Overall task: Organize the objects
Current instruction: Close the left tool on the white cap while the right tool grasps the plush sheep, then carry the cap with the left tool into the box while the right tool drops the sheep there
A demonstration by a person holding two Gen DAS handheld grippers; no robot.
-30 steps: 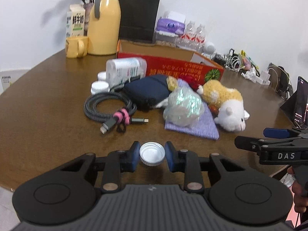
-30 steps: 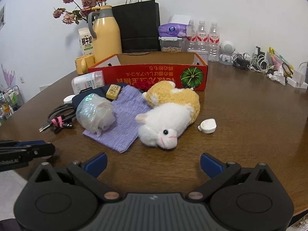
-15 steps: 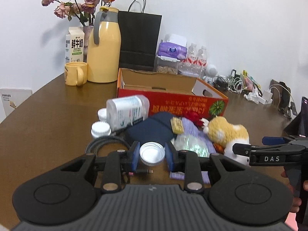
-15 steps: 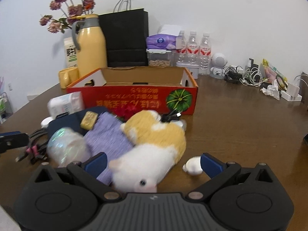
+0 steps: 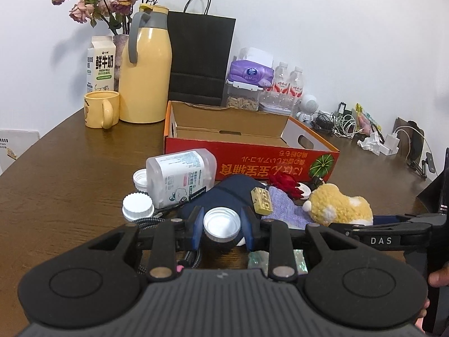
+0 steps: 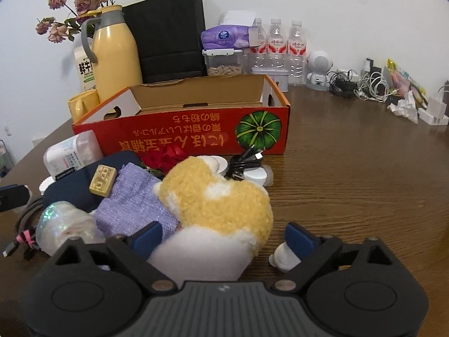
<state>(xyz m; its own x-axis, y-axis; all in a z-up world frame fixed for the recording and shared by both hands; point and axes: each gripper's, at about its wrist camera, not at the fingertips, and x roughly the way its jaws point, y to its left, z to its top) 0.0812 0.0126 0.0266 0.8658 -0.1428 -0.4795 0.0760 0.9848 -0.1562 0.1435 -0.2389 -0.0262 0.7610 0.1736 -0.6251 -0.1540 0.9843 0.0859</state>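
Left view, grip: my left gripper (image 5: pixel 221 226) was clamped narrow on a white bottle cap (image 5: pixel 222 223), held clear of the table with its open side facing the camera.
Left view, target: the red cardboard box (image 5: pixel 249 151) sat open straight ahead, past the pile, with its floor bare where I could see it.
Left view, pile: a lying plastic bottle (image 5: pixel 181 175), a second white cap (image 5: pixel 138 206) just beside it, a dark pouch (image 5: pixel 224 193) and a purple cloth (image 5: pixel 286 210) lay between me and the box.
Left view, doing it well: I judged the cap should travel high enough to clear the bottle and the box's near wall, then be let go low inside so it would not bounce.
Right view, grip: my right gripper (image 6: pixel 223 238) stood wide, its jaws having just closed a little, with the plush toy (image 6: pixel 219 210) between them; the pads did not yet press it.
Right view, doing it well: I judged the soft body needed a deep, centred squeeze, keeping the right pad off the small white object (image 6: pixel 280 257) beside it.
Right view, surface: a dark wooden table (image 6: pixel 350 168), round-edged, carried it all.
Right view, room: a white wall, a yellow jug (image 6: pixel 115 53), a black paper bag (image 6: pixel 168 31) and water bottles (image 6: pixel 276 47) stood behind the box.
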